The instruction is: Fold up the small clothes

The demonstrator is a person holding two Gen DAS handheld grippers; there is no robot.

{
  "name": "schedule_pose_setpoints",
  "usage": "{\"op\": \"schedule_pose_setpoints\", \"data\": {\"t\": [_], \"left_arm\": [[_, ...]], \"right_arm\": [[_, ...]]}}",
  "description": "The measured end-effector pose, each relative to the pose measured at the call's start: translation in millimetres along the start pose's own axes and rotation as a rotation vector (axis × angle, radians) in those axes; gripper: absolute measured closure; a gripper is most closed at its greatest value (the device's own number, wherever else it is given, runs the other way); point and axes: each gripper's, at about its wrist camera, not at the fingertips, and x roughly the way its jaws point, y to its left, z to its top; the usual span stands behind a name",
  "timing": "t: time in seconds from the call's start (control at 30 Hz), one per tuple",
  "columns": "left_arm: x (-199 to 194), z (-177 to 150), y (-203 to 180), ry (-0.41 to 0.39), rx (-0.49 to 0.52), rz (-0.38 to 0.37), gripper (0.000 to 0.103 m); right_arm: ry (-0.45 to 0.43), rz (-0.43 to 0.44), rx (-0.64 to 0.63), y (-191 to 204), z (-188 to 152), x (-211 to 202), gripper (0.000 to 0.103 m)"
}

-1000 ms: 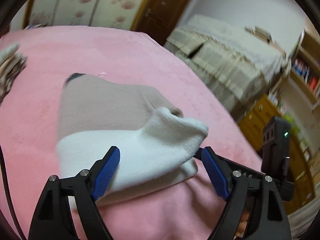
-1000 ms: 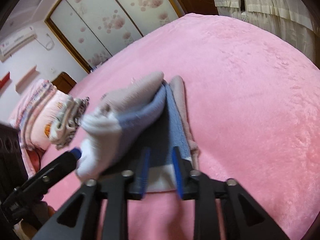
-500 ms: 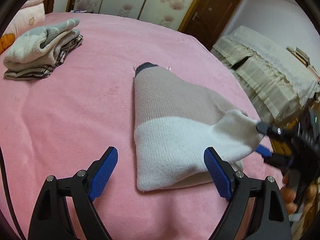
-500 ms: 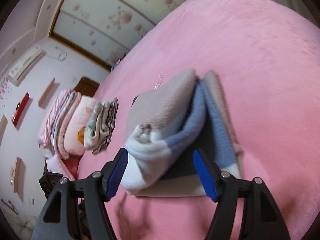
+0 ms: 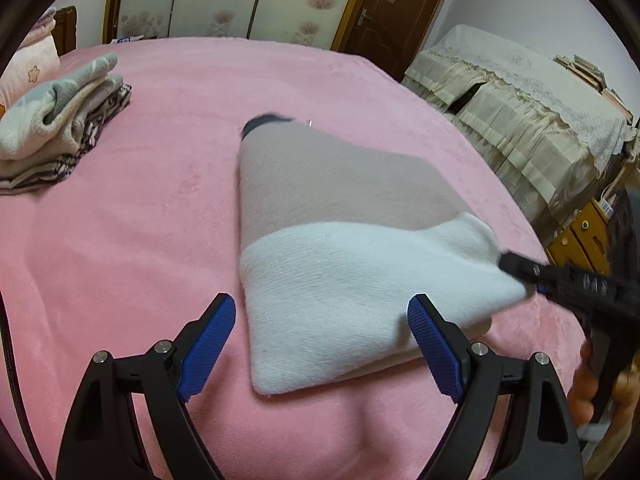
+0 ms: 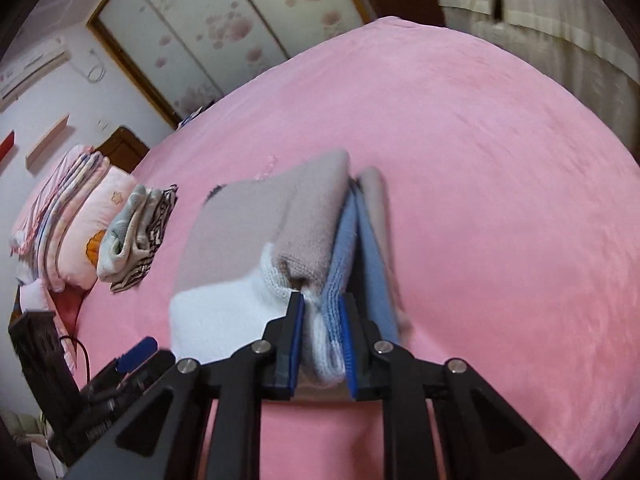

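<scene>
Sweater (image 5: 344, 216), a small knit in beige and white with a blue layer showing at its open side, lies folded on the pink bed (image 5: 152, 208), straight ahead of both grippers. To my eye it will handle as light, soft and floppy: thick yarn that compresses under a pinch, sags wherever it is unsupported and lets stacked layers slide over one another. The plush bed cover should give some friction, so dragging may rumple the lowest layer rather than move the bundle cleanly.

Beyond the left gripper (image 5: 320, 344), up and to its left, sits a stack of folded clothes (image 5: 60, 120), well apart from the sweater.

That left gripper has its blue pads wide apart with nothing pressed between them; the white near edge of the sweater lies just ahead of and between the fingertips. In my view this free near-left corner is the sensible second hold, taking all layers at once so the fold does not split.

The right gripper (image 6: 320, 344) has just been closing, and its pads are clamped on the bunched white and blue corner (image 6: 324, 320) of the sweater, lifted a little off the bed. In the left wrist view it comes in from the right onto that same corner. A pinch on the ribbed edge looks secure, since the knit bulges around the pads, yet a hold on only some layers would let the inner blue one slip out.
</scene>
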Motion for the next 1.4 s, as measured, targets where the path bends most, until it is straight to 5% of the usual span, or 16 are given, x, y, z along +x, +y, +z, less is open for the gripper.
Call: {"op": "schedule_pose_setpoints", "data": {"t": [0.33, 0.43, 0.67, 0.73, 0.83, 1.0, 1.17, 1.33, 1.4], "left_arm": [[35.9, -25.8, 14.7, 0.120, -0.007, 0.013, 0.015], [33.2, -23.5, 15.5, 0.124, 0.003, 0.015, 0.015], [-6.6, 9.1, -1.1, -0.013, 0.066, 0.024, 0.008], [-14.9, 23.7, -5.7, -0.088, 0.064, 0.001, 0.006], [-9.8, 43.6, -13.8, -0.131, 0.083, -0.035, 0.006], [25.5, 53.4, -25.3, -0.075, 0.125, -0.083, 0.038], [58.4, 50.8, -19.3, -0.017, 0.122, -0.058, 0.038], [60.5, 50.6, -22.9, -0.023, 0.150, -0.049, 0.037], [54.2, 52.3, -21.6, -0.014, 0.130, -0.065, 0.022]], "right_arm": [[-0.038, -0.036, 0.072, -35.5, -42.3, 22.9, 0.086], [-0.047, -0.094, 0.040, -29.9, -39.6, 17.0, 0.067], [-0.214, -0.158, -0.122, 7.8, -20.3, -24.2, 0.062], [-0.230, -0.119, -0.183, 24.9, -6.7, -24.4, 0.064], [-0.209, -0.050, -0.252, 49.2, 11.9, -7.7, 0.086], [-0.092, -0.023, -0.282, 59.3, 27.4, 45.0, 0.096], [-0.024, -0.181, -0.249, 23.2, 27.3, 77.8, 0.103], [-0.027, -0.111, -0.173, 1.7, 28.9, 67.4, 0.103], [-0.036, -0.102, -0.169, 3.3, 28.7, 59.4, 0.103]]}}
